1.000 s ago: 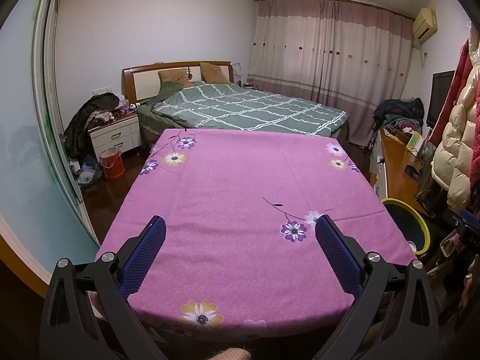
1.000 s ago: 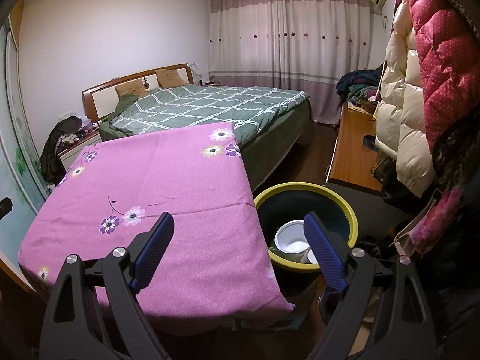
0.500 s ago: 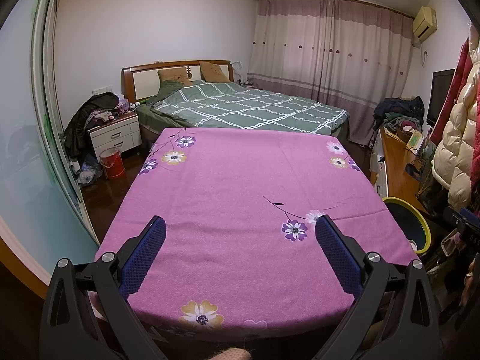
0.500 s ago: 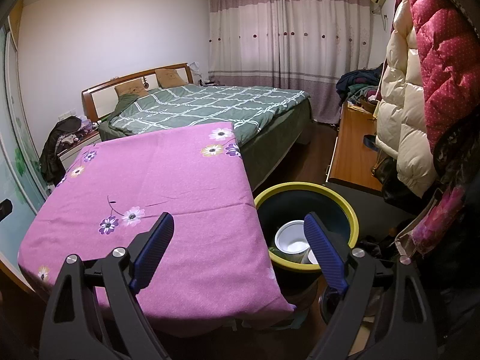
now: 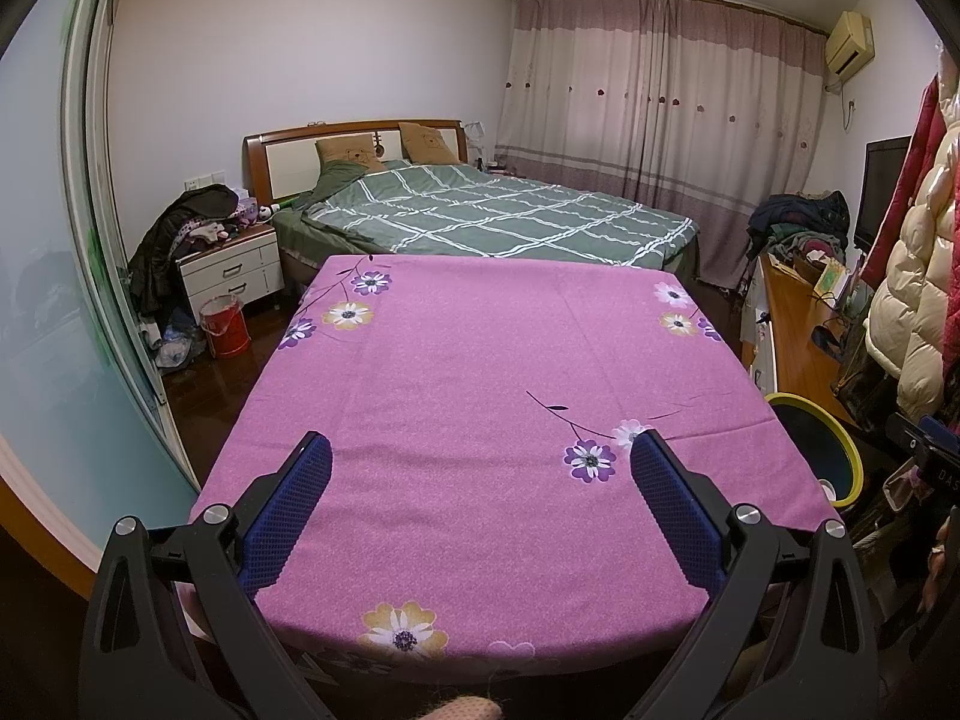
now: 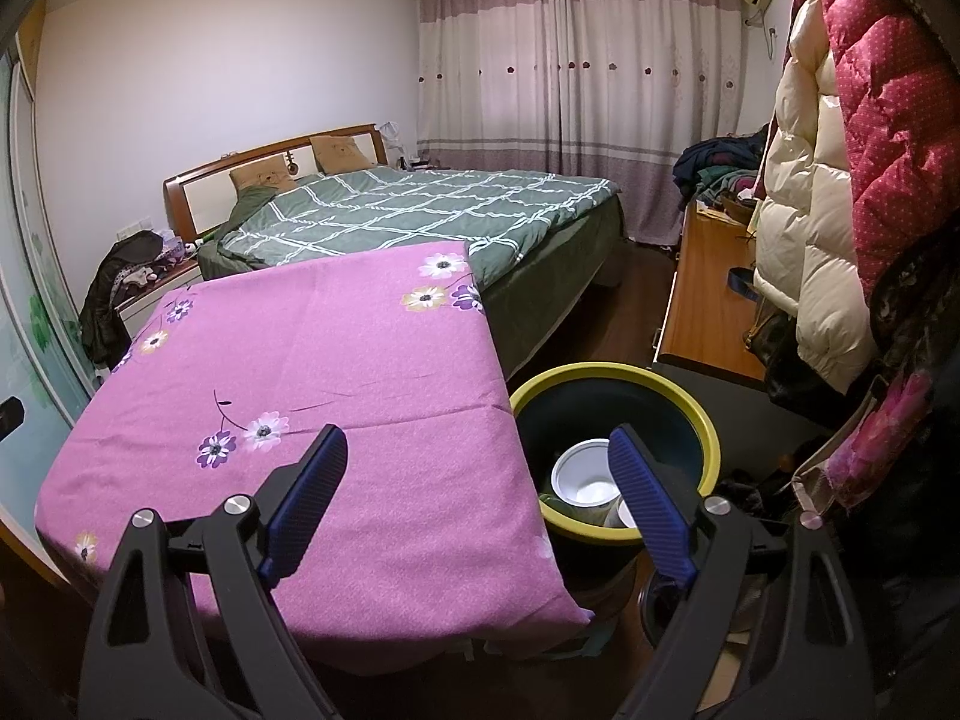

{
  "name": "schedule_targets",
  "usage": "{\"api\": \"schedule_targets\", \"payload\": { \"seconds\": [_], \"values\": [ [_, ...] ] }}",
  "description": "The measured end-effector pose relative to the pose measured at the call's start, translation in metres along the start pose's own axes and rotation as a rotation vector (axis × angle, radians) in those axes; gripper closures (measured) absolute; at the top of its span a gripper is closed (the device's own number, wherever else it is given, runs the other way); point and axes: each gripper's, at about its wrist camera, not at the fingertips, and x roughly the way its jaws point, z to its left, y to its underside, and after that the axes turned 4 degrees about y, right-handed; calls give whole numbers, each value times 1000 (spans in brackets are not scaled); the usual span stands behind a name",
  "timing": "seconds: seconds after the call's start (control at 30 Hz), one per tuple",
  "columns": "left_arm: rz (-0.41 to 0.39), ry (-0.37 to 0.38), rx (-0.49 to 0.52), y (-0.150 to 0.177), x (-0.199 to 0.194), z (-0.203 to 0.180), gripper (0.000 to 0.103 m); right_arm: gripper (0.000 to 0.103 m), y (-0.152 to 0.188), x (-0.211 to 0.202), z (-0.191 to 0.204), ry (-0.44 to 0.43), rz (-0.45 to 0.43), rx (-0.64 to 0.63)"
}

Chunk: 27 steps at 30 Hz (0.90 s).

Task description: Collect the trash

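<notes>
Both hand-held grippers, left (image 5: 480, 495) and right (image 6: 478, 477), gape empty; only the right view shows white paper bowl (image 6: 585, 479) inside yellow-rimmed dark bin (image 6: 708, 429).

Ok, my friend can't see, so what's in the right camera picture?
An open, empty claw hovers over a pink flowered tablecloth. Beside the table stands a yellow-rimmed trash bin holding a white bowl, with a green bed behind.

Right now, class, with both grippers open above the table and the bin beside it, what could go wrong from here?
1. The yellow-rimmed dark bin stands right against the edge of the purple flowered tablecloth; the open right gripper could knock it in passing.
2. The cloth overhangs the edge, so either gripper, including the left gripper, might snag and drag it.
</notes>
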Motion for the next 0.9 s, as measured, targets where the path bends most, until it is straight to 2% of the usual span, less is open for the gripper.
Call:
{"api": "schedule_targets", "payload": {
  "seconds": [0.9],
  "values": [
    [4,-3,1,2,6,3,5,19,1,2,0,0,3,1]
  ]
}}
